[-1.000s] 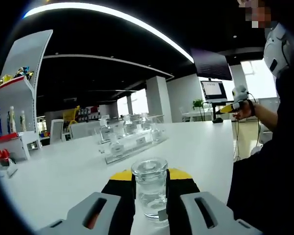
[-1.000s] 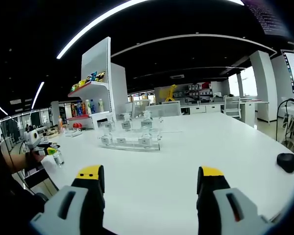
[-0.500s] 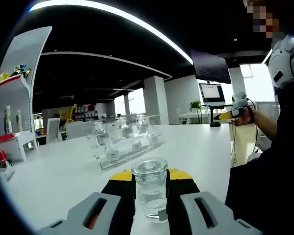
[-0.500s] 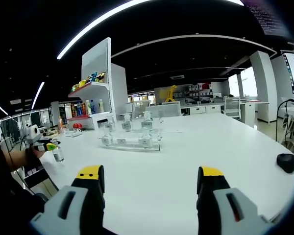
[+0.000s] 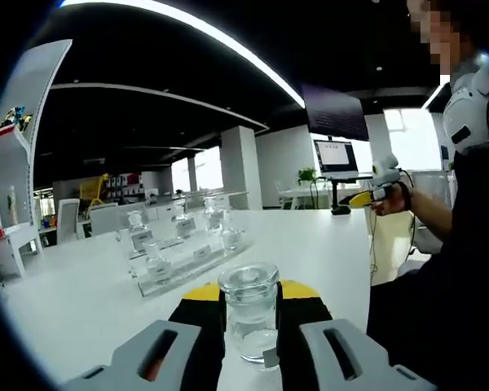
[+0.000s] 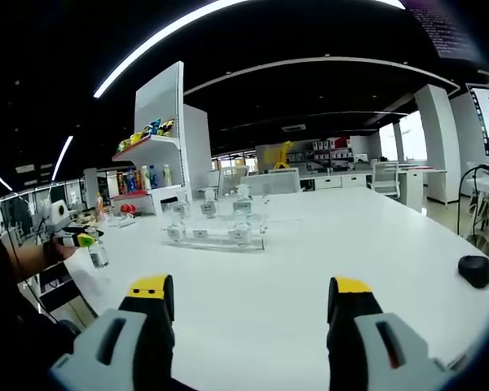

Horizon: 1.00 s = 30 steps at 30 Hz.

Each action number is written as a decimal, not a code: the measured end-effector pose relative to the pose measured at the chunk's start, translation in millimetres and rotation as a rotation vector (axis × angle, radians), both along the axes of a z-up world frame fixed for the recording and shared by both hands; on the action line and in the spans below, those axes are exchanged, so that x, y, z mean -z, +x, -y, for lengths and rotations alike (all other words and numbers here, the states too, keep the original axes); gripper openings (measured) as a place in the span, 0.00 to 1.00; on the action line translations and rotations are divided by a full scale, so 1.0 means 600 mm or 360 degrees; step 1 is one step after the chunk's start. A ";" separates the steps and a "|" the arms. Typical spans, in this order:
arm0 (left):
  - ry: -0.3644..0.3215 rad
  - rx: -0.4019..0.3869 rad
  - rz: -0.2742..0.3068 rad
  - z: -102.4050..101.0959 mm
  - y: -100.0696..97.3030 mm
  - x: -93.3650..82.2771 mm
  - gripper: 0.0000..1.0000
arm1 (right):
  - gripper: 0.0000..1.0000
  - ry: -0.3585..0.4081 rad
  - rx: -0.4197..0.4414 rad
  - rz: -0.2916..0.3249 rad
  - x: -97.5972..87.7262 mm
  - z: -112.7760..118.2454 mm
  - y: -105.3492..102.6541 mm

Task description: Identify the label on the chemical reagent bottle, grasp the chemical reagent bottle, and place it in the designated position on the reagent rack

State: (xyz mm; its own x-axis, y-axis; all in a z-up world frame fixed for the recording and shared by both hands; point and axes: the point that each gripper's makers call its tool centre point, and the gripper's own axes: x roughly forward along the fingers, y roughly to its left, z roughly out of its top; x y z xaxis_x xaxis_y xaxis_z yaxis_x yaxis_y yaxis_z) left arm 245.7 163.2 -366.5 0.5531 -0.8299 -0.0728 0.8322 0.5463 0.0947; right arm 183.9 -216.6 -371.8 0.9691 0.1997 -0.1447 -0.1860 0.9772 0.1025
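- A clear glass reagent bottle with a wide glass stopper (image 5: pixel 248 314) is clamped between the black pads of the left hand-held gripper (image 5: pixel 250 326), well short of the clear acrylic reagent rack (image 5: pixel 183 259) that stands on the white surface (image 5: pixel 310 244); in the right gripper view the same bottle (image 6: pixel 97 256) is seen far to the left of the rack (image 6: pixel 209 235).
- The right hand-held gripper (image 6: pixel 250 314) is held released, its yellow-tipped jaws spread wide with nothing between them, short of the rack.
- A slip is judged possible: smooth glass is gripped by two narrow pads only, so a tilt or a jolt on the way to the rack could let the bottle slide down or turn.
- Several small clear bottles are already seated in the rack, so a neighbour could be knocked if the held bottle is brought in too low or off line.
- The label cannot be read at this size, so a wrong slot could be chosen.
- Against the earlier left gripper view, the rack is seen further to the left and the white shelf unit (image 5: pixel 8 187) is pushed to the edge; this is taken as camera motion.
- In the right gripper view the left hand-held gripper with the bottle is seen slightly nearer the rack than a second ago, and the rack is unchanged.
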 end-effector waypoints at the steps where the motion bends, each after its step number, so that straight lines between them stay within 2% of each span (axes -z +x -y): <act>1: 0.0008 0.0003 0.0001 0.003 0.001 0.000 0.23 | 0.74 0.0001 0.0005 0.0006 -0.003 0.003 -0.001; 16: 0.0030 0.0092 -0.0001 0.060 0.001 -0.014 0.23 | 0.74 -0.0001 0.0032 0.0031 -0.014 0.015 -0.008; 21: 0.0016 0.0105 -0.0037 0.073 0.010 -0.020 0.23 | 0.73 0.0005 0.0038 0.0024 -0.009 0.017 -0.008; 26: 0.0068 0.0096 -0.0083 0.085 0.022 -0.010 0.23 | 0.73 0.0015 0.0038 0.0027 -0.008 0.017 -0.008; 30: 0.0068 0.0110 -0.0093 0.096 0.026 -0.015 0.23 | 0.73 0.0018 0.0040 0.0023 -0.006 0.017 -0.008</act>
